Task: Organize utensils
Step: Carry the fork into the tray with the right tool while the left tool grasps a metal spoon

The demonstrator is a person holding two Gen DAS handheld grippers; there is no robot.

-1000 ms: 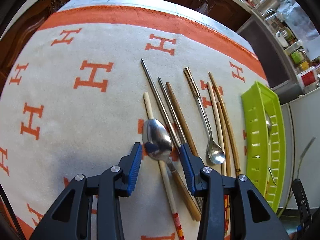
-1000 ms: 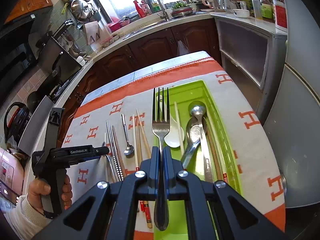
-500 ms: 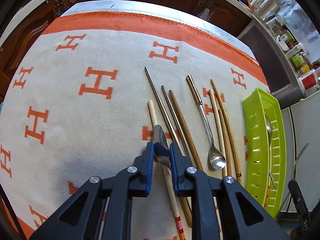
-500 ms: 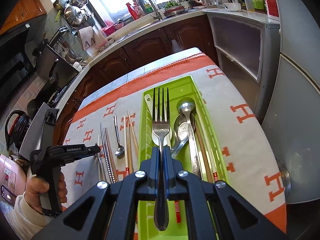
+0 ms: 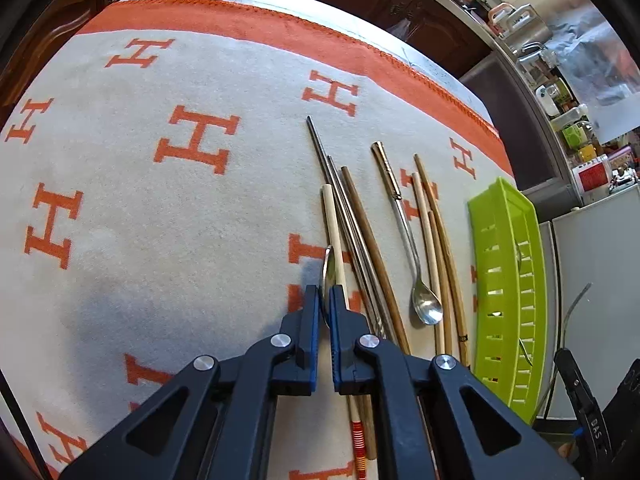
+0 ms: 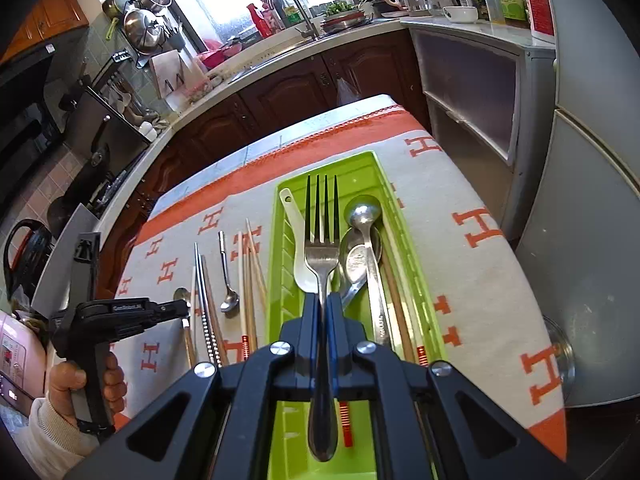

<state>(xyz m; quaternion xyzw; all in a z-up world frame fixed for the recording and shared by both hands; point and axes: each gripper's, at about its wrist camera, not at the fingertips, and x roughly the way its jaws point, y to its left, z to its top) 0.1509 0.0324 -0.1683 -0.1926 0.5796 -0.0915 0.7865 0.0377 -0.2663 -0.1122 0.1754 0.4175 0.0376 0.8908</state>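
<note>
In the left wrist view my left gripper has its jaws closing the last bit onto a steel spoon. The spoon stands edge-on between the blue pads, just above the cloth. Beside it on the cloth lie chopsticks and a small long-handled spoon. My right gripper is shut on a fork, which hangs over the green tray. The tray holds a white spoon, metal spoons and chopsticks. The left gripper also shows at the left of the right wrist view, held by a hand.
The orange and cream cloth covers the table, with open cloth to the left of the utensils. The green tray lies near the table's right edge. A grey fridge stands to the right, and dark cabinets and the kitchen counter stand behind.
The left jaws went from wide open around the flat-lying spoon to shut on it, and the spoon now stands on edge. The right gripper with the fork shifted over the tray.
</note>
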